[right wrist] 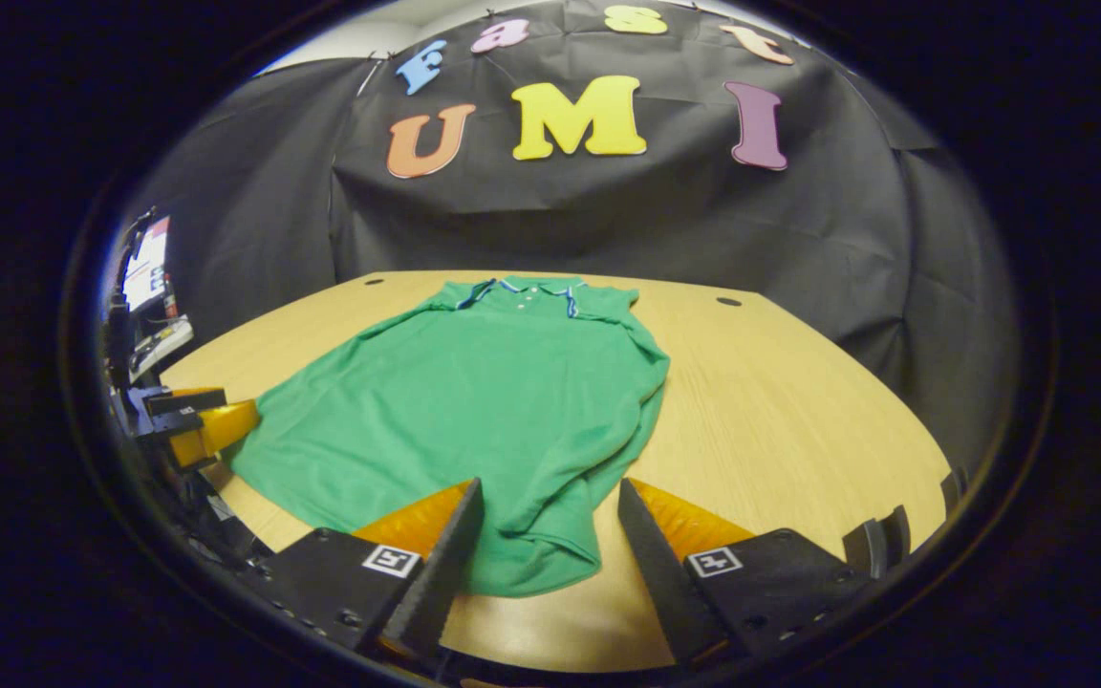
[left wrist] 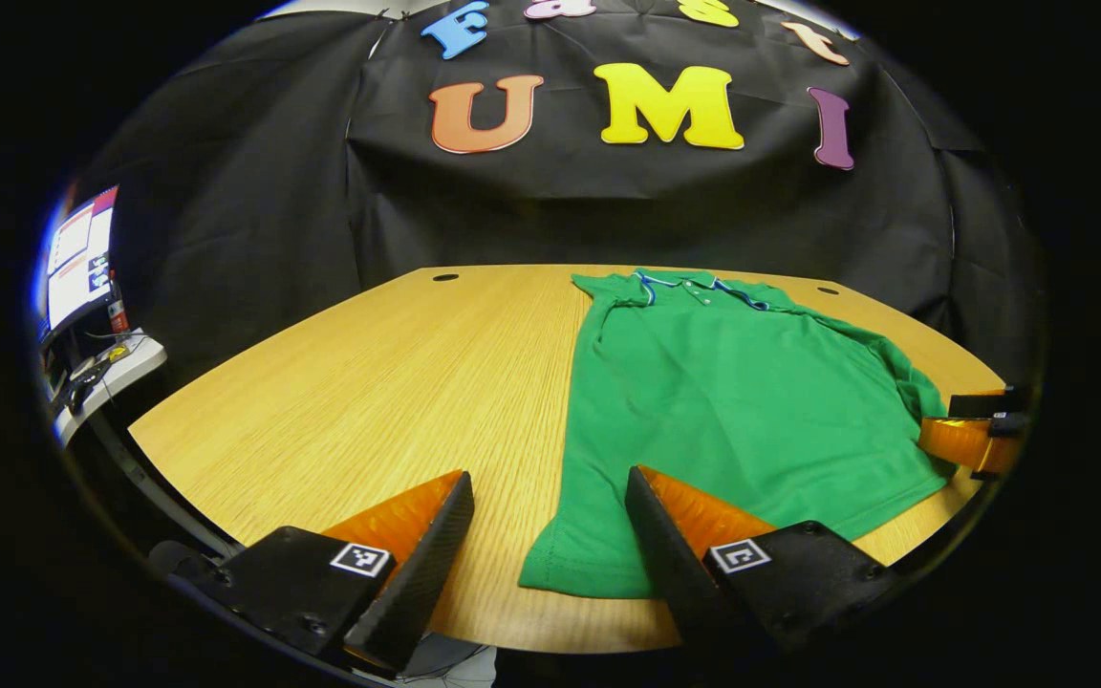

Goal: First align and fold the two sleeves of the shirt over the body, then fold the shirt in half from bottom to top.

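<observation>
Your left gripper (left wrist: 546,506) sits at the bottom of the left gripper view with its two fingers spread wide apart. Nothing is between them but bare wood and the near corner of the cloth. One finger (left wrist: 675,535) lies over the bottom hem of the green short-sleeved polo shirt (left wrist: 732,411); the other finger is over the bare top of the light wooden table (left wrist: 369,382).

Your right gripper (right wrist: 550,521) sits at the bottom of the right gripper view, and its fingers are spread wide too. The shirt's bottom corner (right wrist: 531,554) lies between them, but they do not squeeze it.

The shirt lies flat on the table, collar (right wrist: 522,287) at the far side near the black cloth wall. In the left gripper view it fills the middle right of the frame. In the right gripper view it fills the middle left, with one side bunched in soft folds.

Far off at the left edge of the right gripper view, you can see the other gripper beside the shirt's edge.
</observation>
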